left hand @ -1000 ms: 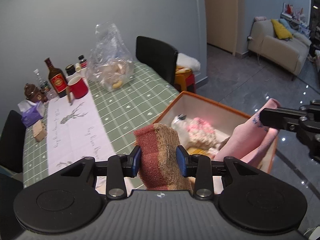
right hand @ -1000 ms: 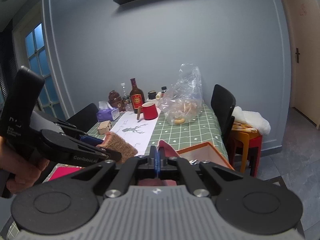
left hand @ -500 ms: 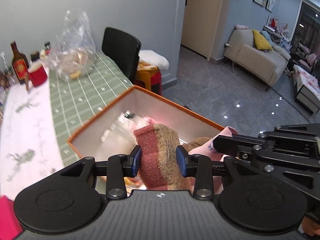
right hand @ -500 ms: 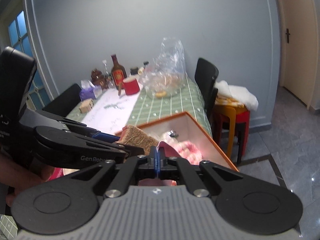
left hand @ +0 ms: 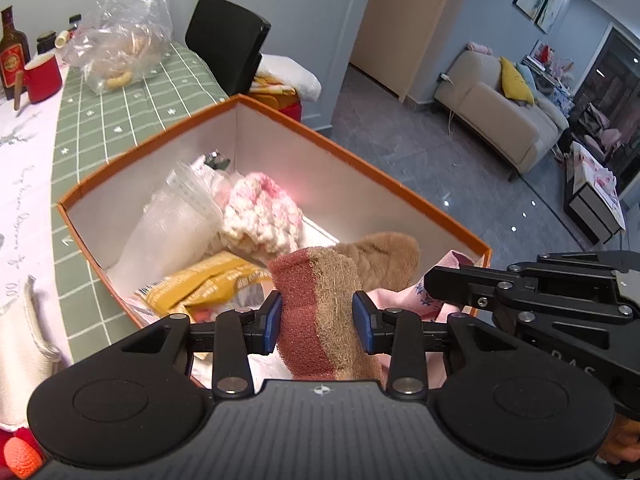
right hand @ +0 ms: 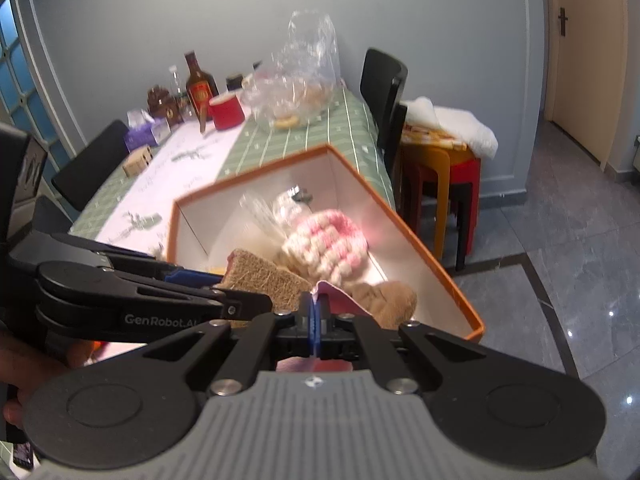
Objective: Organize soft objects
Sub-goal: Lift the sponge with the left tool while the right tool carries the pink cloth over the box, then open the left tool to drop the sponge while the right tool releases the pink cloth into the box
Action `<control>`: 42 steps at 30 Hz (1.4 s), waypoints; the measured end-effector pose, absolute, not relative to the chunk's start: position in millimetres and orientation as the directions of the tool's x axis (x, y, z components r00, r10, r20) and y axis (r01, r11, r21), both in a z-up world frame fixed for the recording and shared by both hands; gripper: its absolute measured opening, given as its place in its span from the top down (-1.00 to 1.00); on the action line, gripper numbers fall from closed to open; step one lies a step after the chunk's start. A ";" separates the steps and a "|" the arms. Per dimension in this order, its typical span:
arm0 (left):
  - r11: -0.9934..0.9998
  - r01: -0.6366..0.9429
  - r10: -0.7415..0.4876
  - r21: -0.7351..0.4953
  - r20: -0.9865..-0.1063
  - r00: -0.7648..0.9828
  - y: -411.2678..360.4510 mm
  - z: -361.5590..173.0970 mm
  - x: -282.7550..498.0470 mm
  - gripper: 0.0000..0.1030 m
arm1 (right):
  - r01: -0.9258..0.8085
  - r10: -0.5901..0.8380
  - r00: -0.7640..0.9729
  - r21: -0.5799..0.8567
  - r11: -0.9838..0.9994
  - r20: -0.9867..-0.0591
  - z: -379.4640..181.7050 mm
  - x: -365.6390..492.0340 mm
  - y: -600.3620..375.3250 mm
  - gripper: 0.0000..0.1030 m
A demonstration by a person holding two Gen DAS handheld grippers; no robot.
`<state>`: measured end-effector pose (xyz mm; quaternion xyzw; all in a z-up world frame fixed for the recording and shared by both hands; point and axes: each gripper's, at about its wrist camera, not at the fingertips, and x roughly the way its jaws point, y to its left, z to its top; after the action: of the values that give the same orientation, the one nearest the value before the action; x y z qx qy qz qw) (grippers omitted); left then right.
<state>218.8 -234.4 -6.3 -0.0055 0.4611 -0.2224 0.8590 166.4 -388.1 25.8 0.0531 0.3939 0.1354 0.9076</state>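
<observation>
Surface (left hand: 132, 108): green checked cloth with a pale runner; carries the box, a clear plastic bag (left hand: 120, 36), a red mug (left hand: 42, 78) and a brown bottle (left hand: 12, 54) at the far end.
Box (left hand: 360, 164): orange rim, white inside, open top, at the near end of the surface.
Box contents: pink-and-white knitted piece (left hand: 262, 216), tan plush piece (left hand: 384, 260), clear wrap, yellow packet (left hand: 208, 284).
Left gripper (left hand: 318, 316): blue pads clamped on a scouring sponge (left hand: 320, 312), red and tan halves, held upright over the near part of the box.
Right gripper (right hand: 314, 326): pads pressed together on a thin pink cloth (right hand: 336, 298), over the near right corner of the box, just beside the left gripper.
</observation>
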 end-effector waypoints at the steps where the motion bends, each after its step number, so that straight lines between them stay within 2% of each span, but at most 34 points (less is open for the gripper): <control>1: 0.901 0.378 -0.386 -0.213 -0.792 0.473 -235.9 -9.9 218.8 0.18 | -0.204 0.285 0.644 0.199 0.959 -0.710 22.6 168.6 -387.8 1.00; 9: 0.896 0.418 -0.351 -0.150 -0.816 0.460 -245.1 -25.1 213.6 0.17 | -0.217 0.257 0.596 0.156 0.964 -0.760 4.1 175.0 -382.9 1.00; 18: 0.892 0.450 -0.286 -0.053 -0.836 0.469 -256.7 -32.8 207.5 0.05 | -0.246 0.204 0.561 0.074 0.966 -0.802 -12.5 178.7 -373.3 1.00; 21: 0.893 0.448 -0.280 -0.048 -0.837 0.470 -253.7 -31.4 207.6 -0.12 | -0.245 0.199 0.569 0.067 0.967 -0.797 -13.3 177.3 -373.8 1.00; 23: 0.892 0.451 -0.268 -0.023 -0.831 0.487 -251.4 -27.5 206.7 -0.31 | -0.245 0.201 0.570 0.069 0.967 -0.797 -13.0 177.4 -373.7 1.00; 26: 0.890 0.456 -0.265 0.002 -0.811 0.521 -245.2 -16.3 203.5 -0.39 | -0.241 0.187 0.581 0.052 0.969 -0.792 -11.4 176.2 -371.9 0.68; 28: 0.890 0.457 -0.273 0.000 -0.803 0.531 -240.2 -7.9 203.0 -0.41 | -0.237 0.177 0.607 0.036 0.971 -0.775 -7.4 173.3 -371.0 0.35; 30: 0.886 0.463 -0.289 -0.010 -0.794 0.535 -234.2 0.6 200.9 -0.41 | -0.228 0.171 0.628 0.031 0.973 -0.759 -2.4 171.4 -371.0 0.23; 42: 0.893 0.446 -0.257 0.053 -0.754 0.605 -180.9 36.5 173.2 -0.41 | -0.216 0.176 0.710 0.028 0.976 -0.681 30.1 158.8 -354.8 0.23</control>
<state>173.2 -180.9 36.5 0.1187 0.3981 -0.1979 0.8878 158.8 -354.8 30.1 -0.0271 0.3655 0.1062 0.9244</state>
